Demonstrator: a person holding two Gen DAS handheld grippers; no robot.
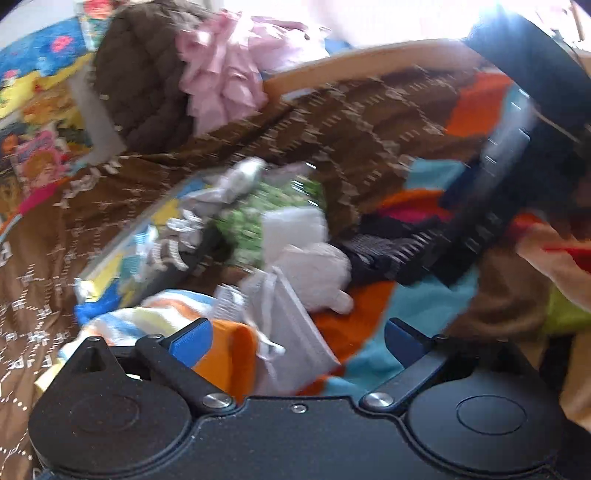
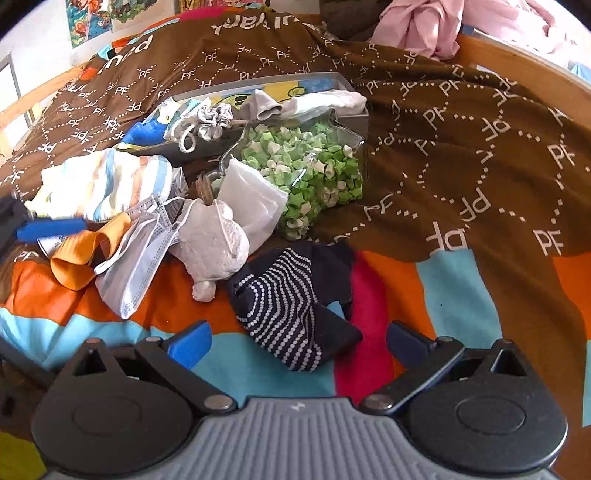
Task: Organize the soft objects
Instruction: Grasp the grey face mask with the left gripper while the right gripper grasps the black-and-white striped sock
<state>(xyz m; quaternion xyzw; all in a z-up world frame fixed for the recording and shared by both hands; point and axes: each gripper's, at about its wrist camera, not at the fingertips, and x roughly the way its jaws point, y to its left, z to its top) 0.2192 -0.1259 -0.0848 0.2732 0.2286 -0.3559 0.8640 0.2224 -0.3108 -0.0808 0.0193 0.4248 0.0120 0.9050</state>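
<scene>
In the right wrist view my right gripper (image 2: 297,343) is open just above a dark dotted sock (image 2: 284,306) lying on the striped bedspread. Beyond it lie a white plush toy (image 2: 214,243), a face mask (image 2: 136,254), an orange cloth (image 2: 77,258) and a striped cloth (image 2: 92,181). The blurred left wrist view shows my left gripper (image 1: 297,341) open over the face mask (image 1: 291,332), with the orange cloth (image 1: 229,354) beside its left finger. The white plush toy (image 1: 317,273) and the dark sock (image 1: 384,251) lie ahead of it.
A star-shaped jar of green paper stars (image 2: 310,162) lies beside a grey tray (image 2: 354,118) holding socks and a scrunchie. A brown patterned blanket (image 2: 461,147) covers the far bed. Pink clothing (image 2: 424,26) lies on the wooden bed frame (image 2: 517,70). The right gripper's body (image 1: 517,166) rises at right.
</scene>
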